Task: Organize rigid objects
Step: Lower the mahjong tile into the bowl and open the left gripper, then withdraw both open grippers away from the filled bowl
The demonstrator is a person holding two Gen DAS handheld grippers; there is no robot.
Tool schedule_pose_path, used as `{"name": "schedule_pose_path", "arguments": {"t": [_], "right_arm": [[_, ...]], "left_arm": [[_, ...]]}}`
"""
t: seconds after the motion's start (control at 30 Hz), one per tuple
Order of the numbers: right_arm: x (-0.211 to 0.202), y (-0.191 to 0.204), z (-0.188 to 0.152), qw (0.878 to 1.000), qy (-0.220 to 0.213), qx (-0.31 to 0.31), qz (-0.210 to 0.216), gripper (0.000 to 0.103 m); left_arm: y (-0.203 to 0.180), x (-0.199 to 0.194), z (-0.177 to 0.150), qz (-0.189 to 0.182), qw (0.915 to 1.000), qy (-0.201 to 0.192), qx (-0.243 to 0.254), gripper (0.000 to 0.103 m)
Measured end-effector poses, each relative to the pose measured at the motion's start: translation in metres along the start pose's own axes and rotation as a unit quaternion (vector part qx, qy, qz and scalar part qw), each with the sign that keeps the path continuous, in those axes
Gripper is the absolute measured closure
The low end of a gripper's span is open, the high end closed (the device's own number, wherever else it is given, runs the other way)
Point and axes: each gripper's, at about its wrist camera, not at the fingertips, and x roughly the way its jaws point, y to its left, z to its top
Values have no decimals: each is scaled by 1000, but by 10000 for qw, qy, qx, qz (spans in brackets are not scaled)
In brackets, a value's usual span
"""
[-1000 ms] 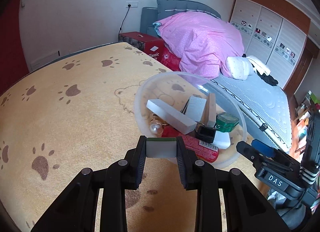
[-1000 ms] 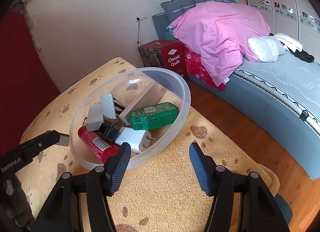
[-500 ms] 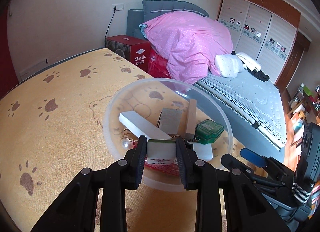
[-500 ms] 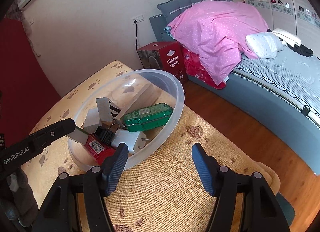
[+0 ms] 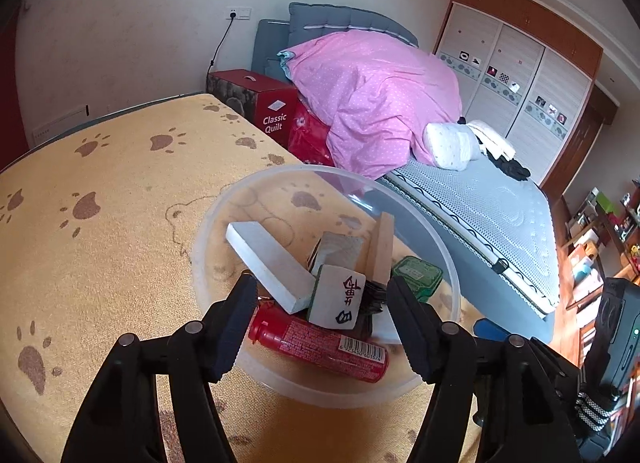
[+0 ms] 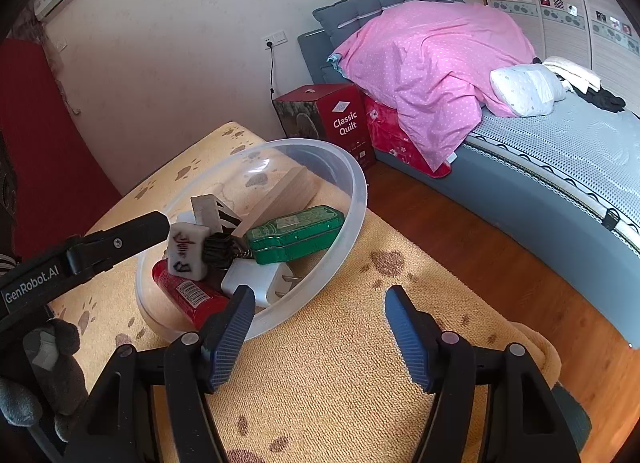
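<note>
White mahjong tile (image 5: 337,297) sits free between the just-opened left gripper (image 5: 320,317) jaws, over the bowl (image 5: 320,393).

1. left wrist cam sits right behind the left gripper (image 5: 320,299) and looks down at a slant along its fingers, straight over the clear bowl (image 5: 224,203), which is very close and low-centre in frame; past it you get the paw-print cloth (image 5: 100,223), the bed (image 5: 480,199) and the wardrobe (image 5: 512,75) on the right
2. right wrist cam does the same behind the right gripper (image 6: 320,311), tilted down too, but the bowl (image 6: 356,183) sits up and left of its fingers, so it sees the bowl from the side
3. both share the bowl, the cloth (image 6: 340,363), the red quilt box (image 5: 276,111), the bed (image 6: 560,151)
4. the right cam also catches a left gripper finger (image 6: 120,239) coming in from its left edge
</note>
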Motion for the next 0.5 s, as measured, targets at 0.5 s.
{"name": "schedule_pose_path", "arguments": {"t": [0.5], "right_arm": [[1, 1, 0, 10000, -19, -49, -28, 29]], "left_arm": [[13, -3, -20, 570, 9979, 190, 225, 29]]}}
